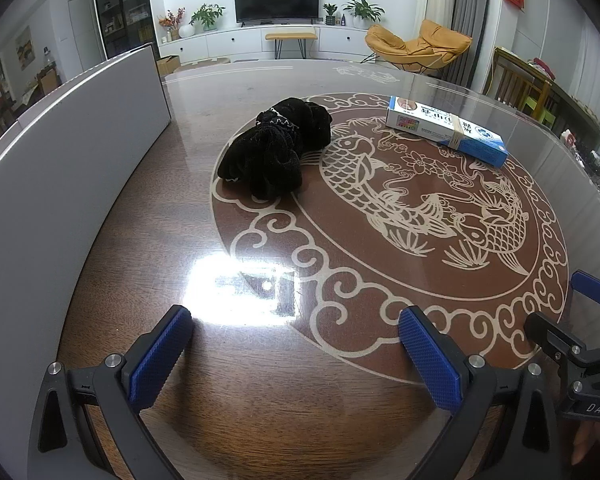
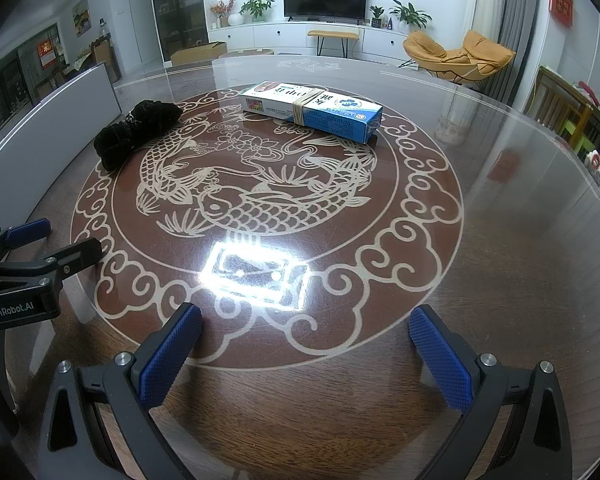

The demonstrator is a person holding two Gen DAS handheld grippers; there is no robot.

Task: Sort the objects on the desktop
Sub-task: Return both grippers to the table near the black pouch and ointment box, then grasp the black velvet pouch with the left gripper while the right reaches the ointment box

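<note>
Left wrist view: a crumpled black velvety scrunchie-like cloth bundle (image 1: 276,146) lies on the glossy brown wooden surface (image 1: 260,392), on the left rim of its cream carp-and-cloud medallion, near a tall grey panel (image 1: 60,168) standing along the left side. Well apart from it to the right rests a long blue-and-white cardboard box (image 1: 446,130) bound with a tan rubber band, lying flat on the medallion's far edge. The left gripper (image 1: 296,354) hovers low at the near edge, its blue ribbed pads spread wide with nothing between them. In the right wrist view the right gripper (image 2: 306,354) is likewise spread and empty, the box (image 2: 312,110) ahead, the bundle (image 2: 136,130) to the left.
</note>
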